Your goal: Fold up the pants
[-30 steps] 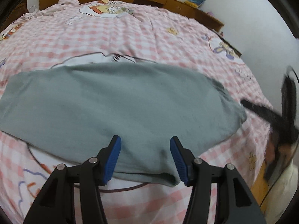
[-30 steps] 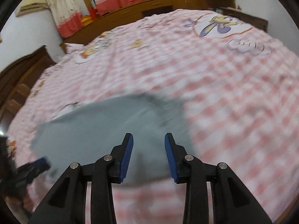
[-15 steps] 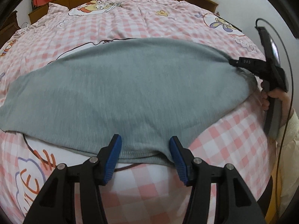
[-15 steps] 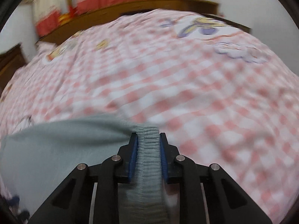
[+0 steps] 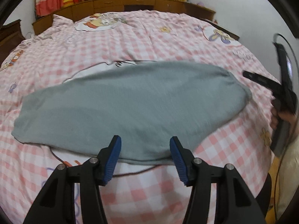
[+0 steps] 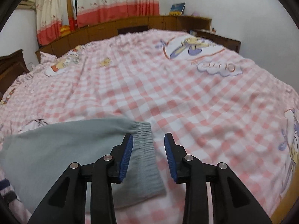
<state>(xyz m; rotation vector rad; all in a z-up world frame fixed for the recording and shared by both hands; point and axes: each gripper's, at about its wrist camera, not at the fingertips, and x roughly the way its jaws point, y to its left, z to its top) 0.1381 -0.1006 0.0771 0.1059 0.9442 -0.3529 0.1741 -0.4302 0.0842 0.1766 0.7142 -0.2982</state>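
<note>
Grey pants (image 5: 134,104) lay flat across the near part of the bed (image 5: 149,37), on a pink-and-white checked cover with cartoon prints, folded lengthwise into one long band running left to right in the left wrist view. Left gripper (image 5: 145,155) hung over the near long edge of the pants, jaws moderately wide, blue pads clear of the fabric on both sides, nothing held. Right gripper (image 6: 149,155) sat at the elastic waistband (image 6: 143,130) end; its jaws were opening, the ribbed waistband lay between them nearer the left pad, and the pads were not pressing on it, so the cloth rested loose on the cover. In the left wrist view the right gripper (image 5: 261,79) showed at the right edge, blurred, just beside the waistband end of the pants, with a hand (image 5: 280,115) gripping its handle and a pale sleeve below. Wooden headboard cabinets (image 6: 130,28) ran along the far side of the bed, red-and-cream curtains (image 6: 112,1) above them, and a blue book (image 6: 177,7) leaned on the cabinet top against the white wall. Both views were somewhat motion-blurred.
</note>
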